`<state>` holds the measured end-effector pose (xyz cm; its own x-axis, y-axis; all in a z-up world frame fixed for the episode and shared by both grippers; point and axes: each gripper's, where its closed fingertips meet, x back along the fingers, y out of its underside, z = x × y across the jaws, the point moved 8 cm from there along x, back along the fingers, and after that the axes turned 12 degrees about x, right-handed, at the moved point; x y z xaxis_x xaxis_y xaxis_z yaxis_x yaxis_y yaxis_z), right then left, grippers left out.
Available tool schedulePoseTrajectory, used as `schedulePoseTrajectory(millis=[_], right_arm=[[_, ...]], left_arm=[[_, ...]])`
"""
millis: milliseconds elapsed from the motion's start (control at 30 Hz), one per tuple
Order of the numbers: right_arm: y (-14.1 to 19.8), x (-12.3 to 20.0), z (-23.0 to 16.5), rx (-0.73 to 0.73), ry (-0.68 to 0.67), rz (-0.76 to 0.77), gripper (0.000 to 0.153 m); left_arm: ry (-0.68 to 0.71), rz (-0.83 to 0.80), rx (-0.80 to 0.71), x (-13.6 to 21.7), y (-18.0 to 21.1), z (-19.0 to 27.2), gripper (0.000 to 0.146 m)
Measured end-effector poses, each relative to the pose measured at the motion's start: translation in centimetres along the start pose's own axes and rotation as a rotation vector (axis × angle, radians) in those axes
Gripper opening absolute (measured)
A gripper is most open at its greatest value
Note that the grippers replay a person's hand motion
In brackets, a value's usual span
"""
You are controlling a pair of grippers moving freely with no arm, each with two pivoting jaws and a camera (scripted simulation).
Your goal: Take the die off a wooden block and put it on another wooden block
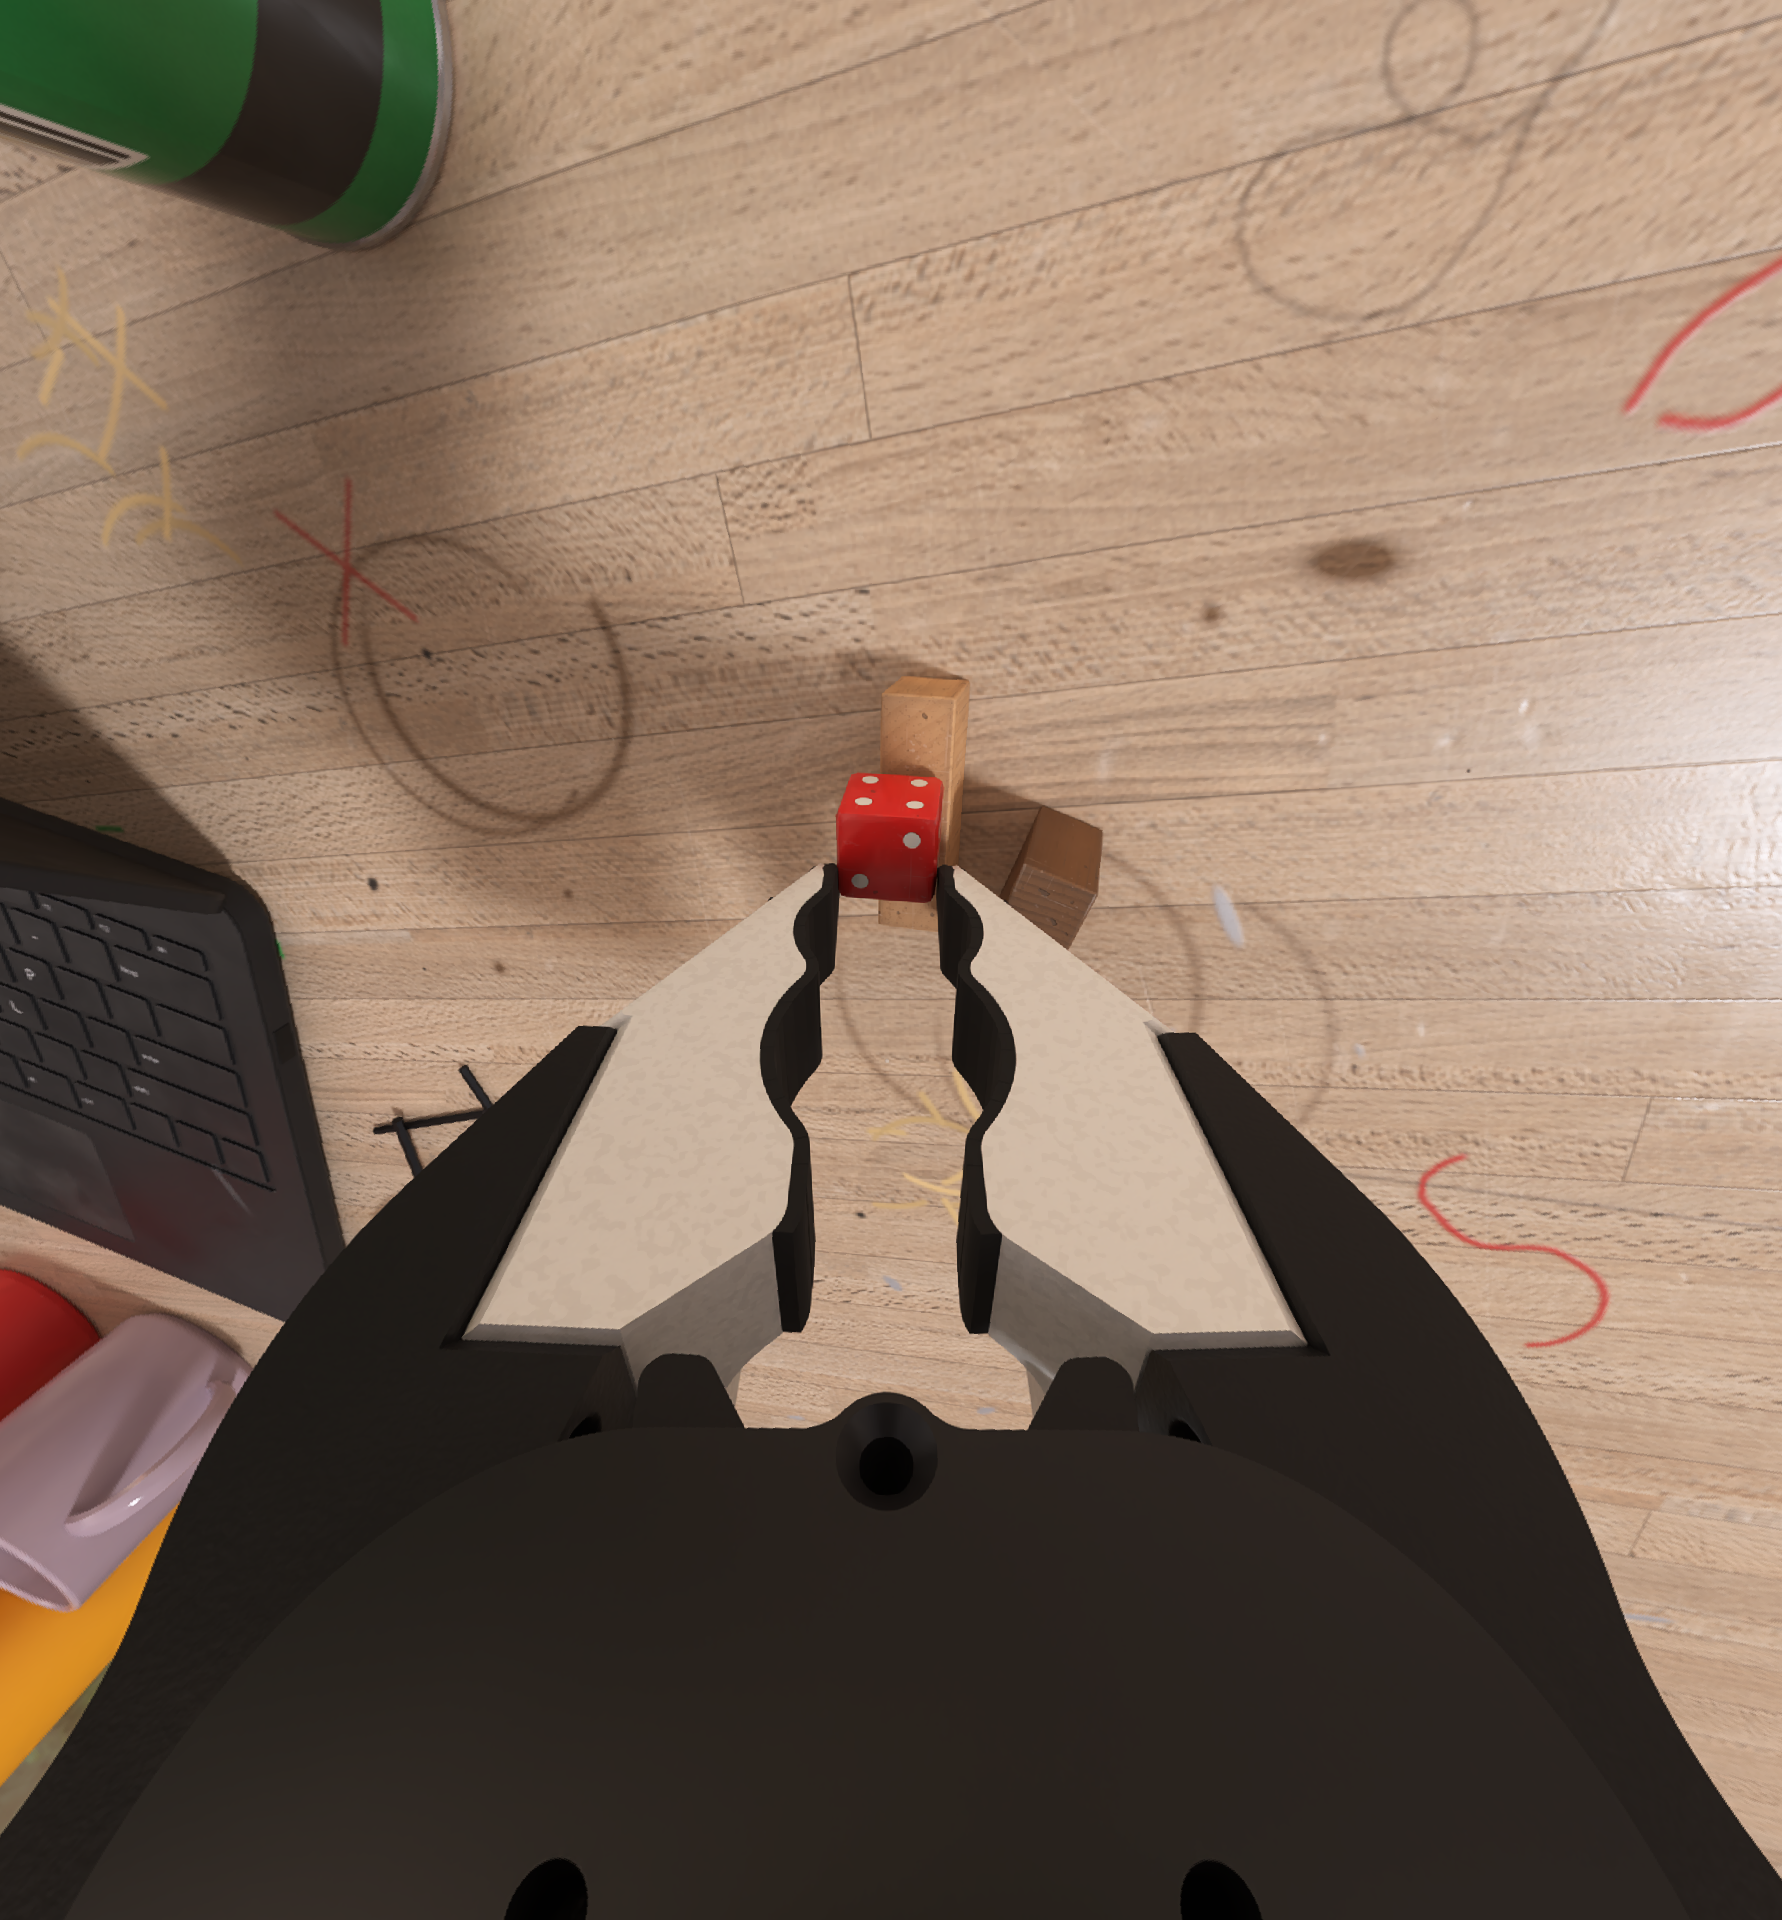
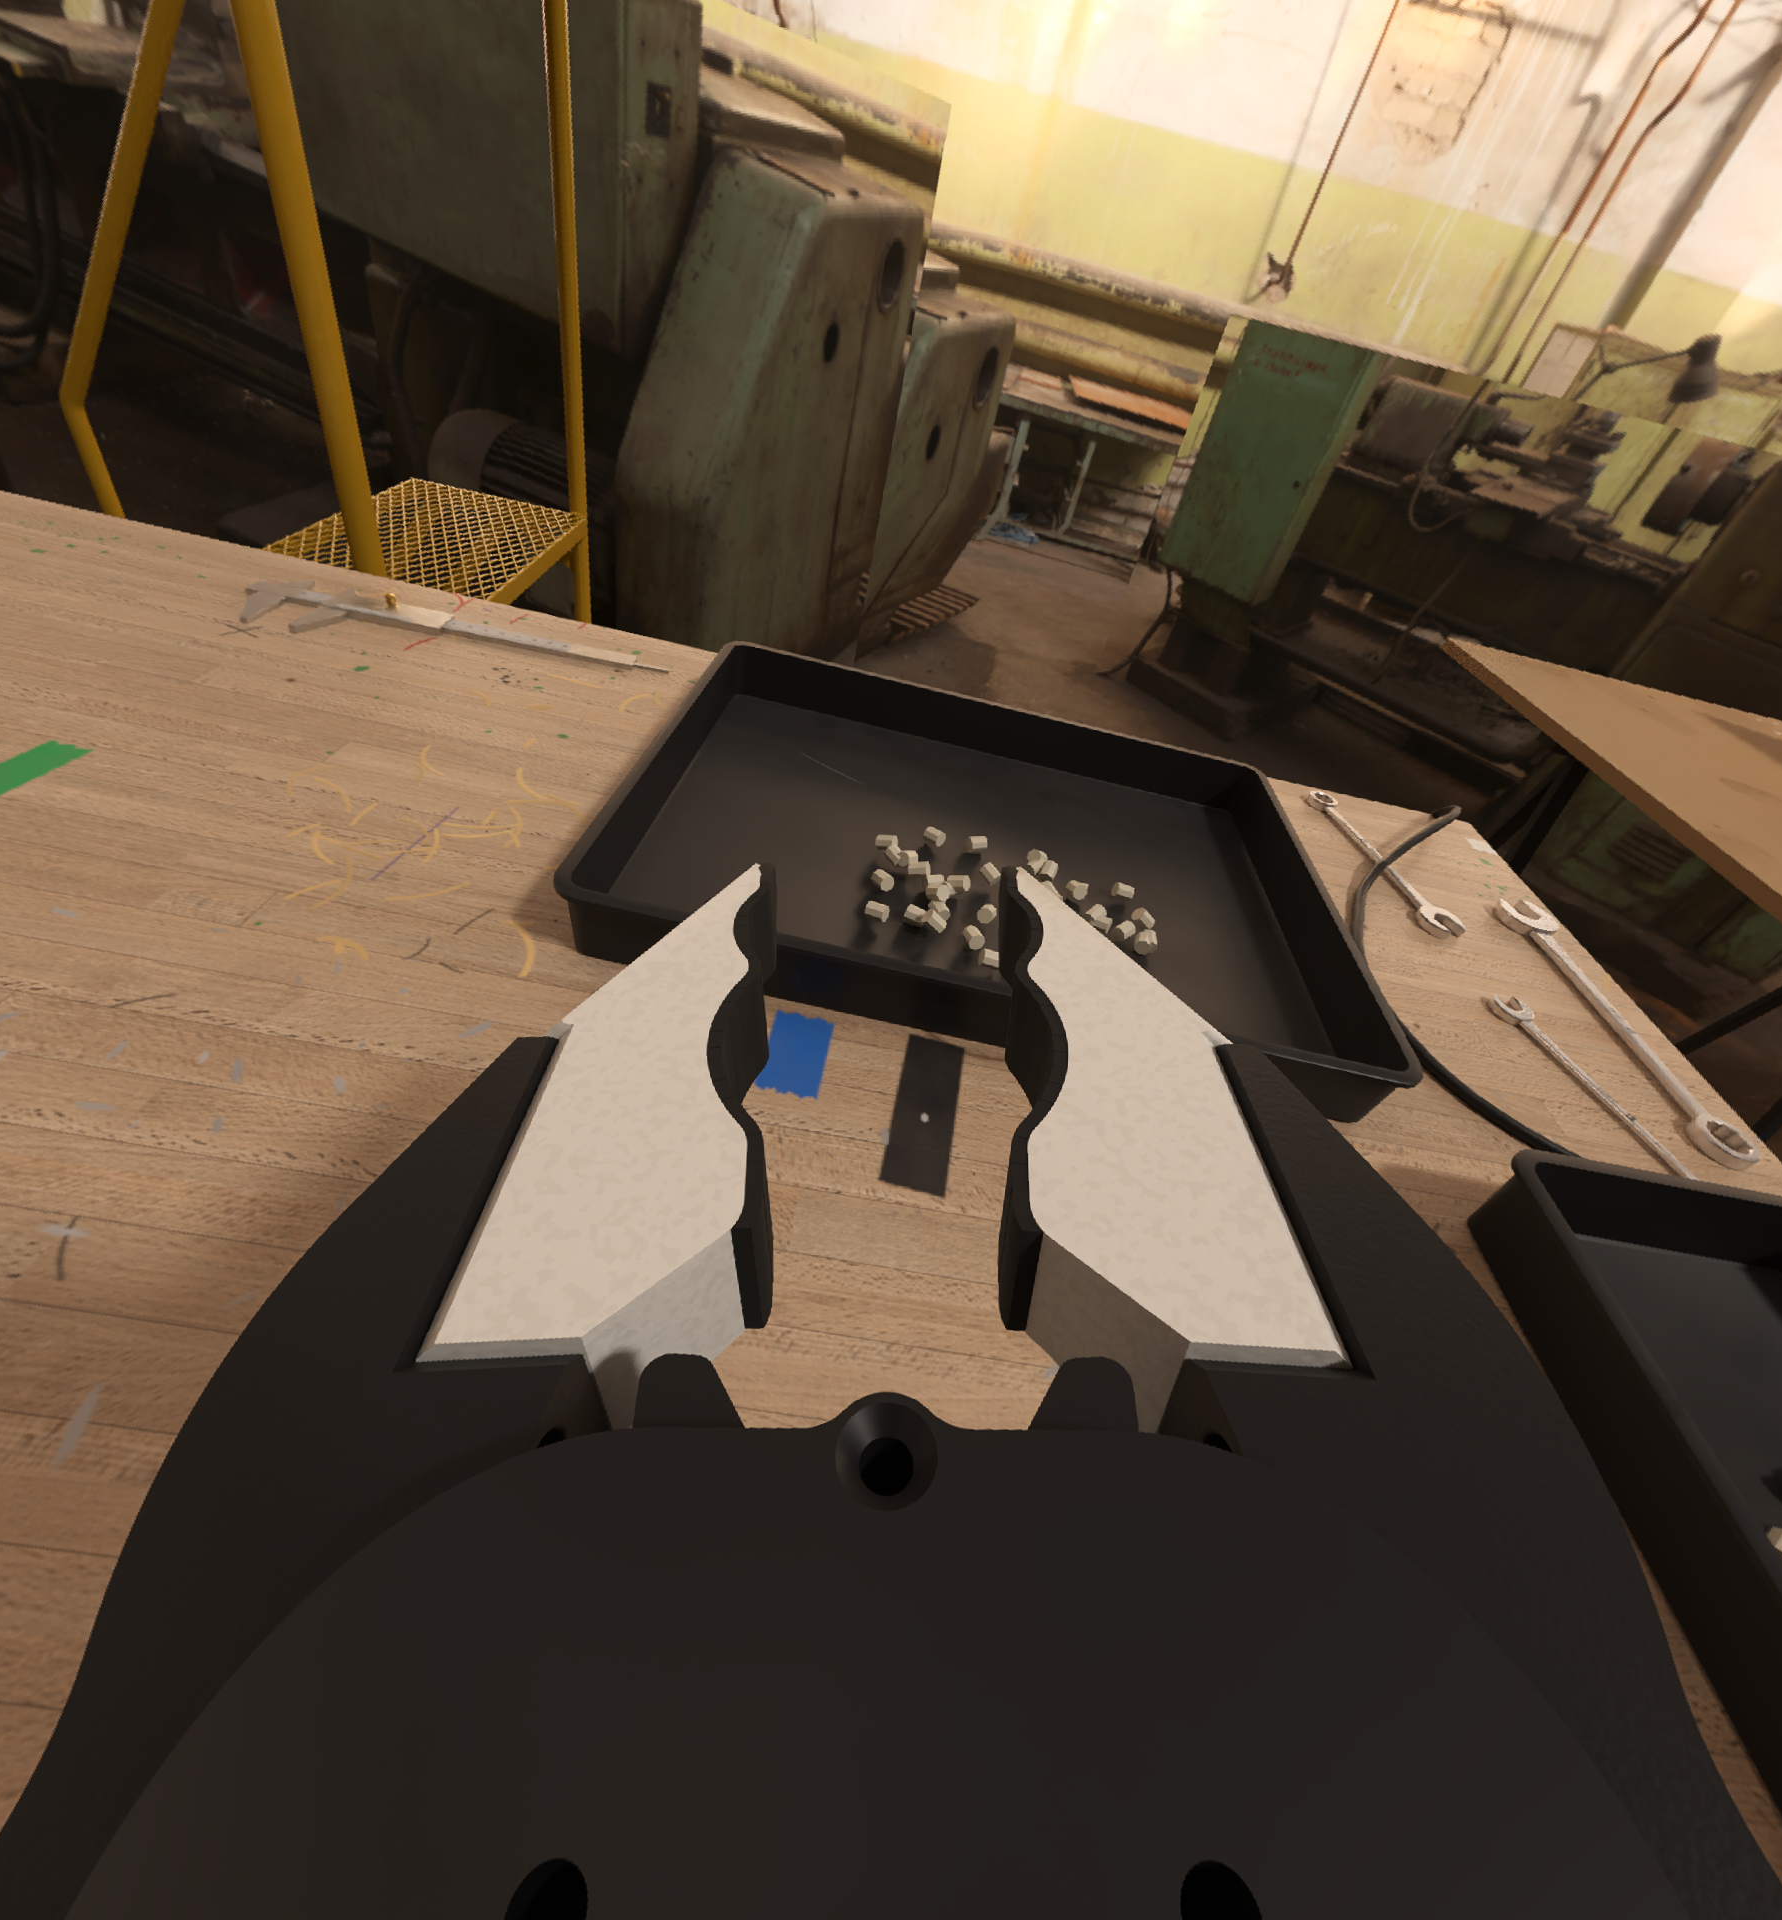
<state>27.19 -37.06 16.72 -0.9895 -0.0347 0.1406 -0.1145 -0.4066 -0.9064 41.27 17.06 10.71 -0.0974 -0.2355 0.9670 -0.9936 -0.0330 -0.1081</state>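
Left gripper (image 1: pixel 887 883) clamped on the die (image 1: pixel 888 834) at the fingertips; die sits in front of the tall block (image 1: pixel 925 738), dark block (image 1: pixel 1055 871) just right of it on the table (image 1: pixel 1282 644); can't tell if die touches a block. Right gripper (image 2: pixel 887 894) jaws apart, holding nothing, above the table near the tray (image 2: pixel 721 727) of small pale pieces (image 2: pixel 970 894).

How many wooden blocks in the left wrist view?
2. A light upright block stands directly behind the red die held at the left gripper tips; a darker block lies tilted just right of it. Others may be hidden.
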Motion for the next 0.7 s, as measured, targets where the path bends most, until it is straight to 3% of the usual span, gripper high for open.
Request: schedulePoseTrajectory(millis=[300,700], right_arm=[[-0.29,0.28,-0.03,-0.02,-0.014,0.019,0.043],[-0.42,0.33,-0.21,-0.013,-0.021,0.033,0.043]], left_arm=[[0.048,0.024,0.014,0.35,0.43,-0.2,0.03],[-0.035,0.048,-0.011,0.27,0.73,-0.06,0.022]])
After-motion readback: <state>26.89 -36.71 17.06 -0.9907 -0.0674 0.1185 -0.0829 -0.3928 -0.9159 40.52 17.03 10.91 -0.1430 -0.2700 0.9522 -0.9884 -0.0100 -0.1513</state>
